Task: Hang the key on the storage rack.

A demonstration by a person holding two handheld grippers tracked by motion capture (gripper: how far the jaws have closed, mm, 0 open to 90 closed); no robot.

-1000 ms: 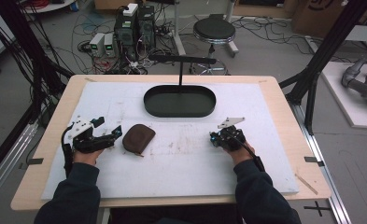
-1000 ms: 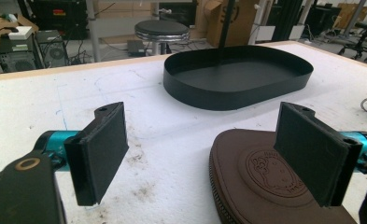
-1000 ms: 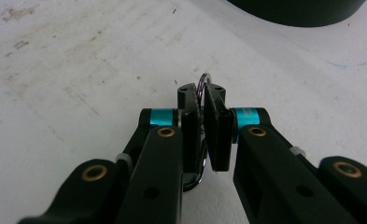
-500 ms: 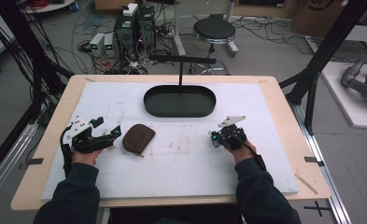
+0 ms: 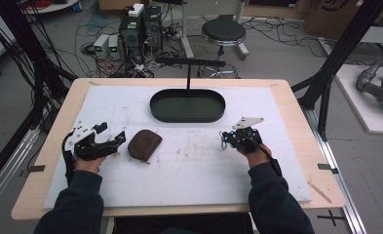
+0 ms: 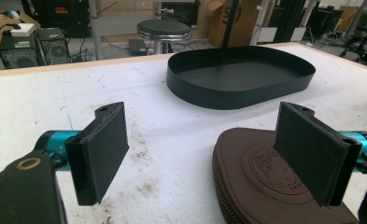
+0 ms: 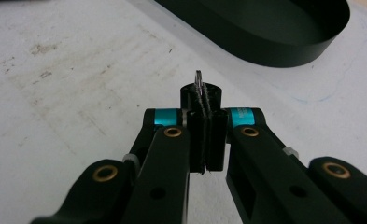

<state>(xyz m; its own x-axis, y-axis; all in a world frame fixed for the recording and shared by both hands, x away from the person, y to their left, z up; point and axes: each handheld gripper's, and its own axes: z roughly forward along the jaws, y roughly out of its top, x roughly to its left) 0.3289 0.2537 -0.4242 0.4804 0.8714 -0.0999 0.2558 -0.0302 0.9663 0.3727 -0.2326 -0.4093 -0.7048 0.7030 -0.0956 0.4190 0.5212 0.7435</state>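
A brown zipped pouch [image 5: 144,144] lies on the white mat, left of the middle. My left gripper [image 5: 113,134] stands open just left of it, jaws pointing right. In the left gripper view the pouch [image 6: 260,186] lies low under the right pad [image 6: 312,154], with the open left gripper [image 6: 202,121] not touching it. My right gripper [image 5: 224,139] rests right of the middle, pointing left. It is shut [image 7: 204,93], and a small thin grey piece [image 7: 199,79] pokes up edge-on between its pads; I cannot tell what it is.
A black oval tray [image 5: 152,105] sits at the back middle of the mat [image 5: 189,170], seen also ahead of the left gripper as a low black wall [image 6: 228,95]. A black T-shaped stand [image 5: 187,78] rises behind it. Wooden table edge [image 5: 296,112] surrounds the mat.
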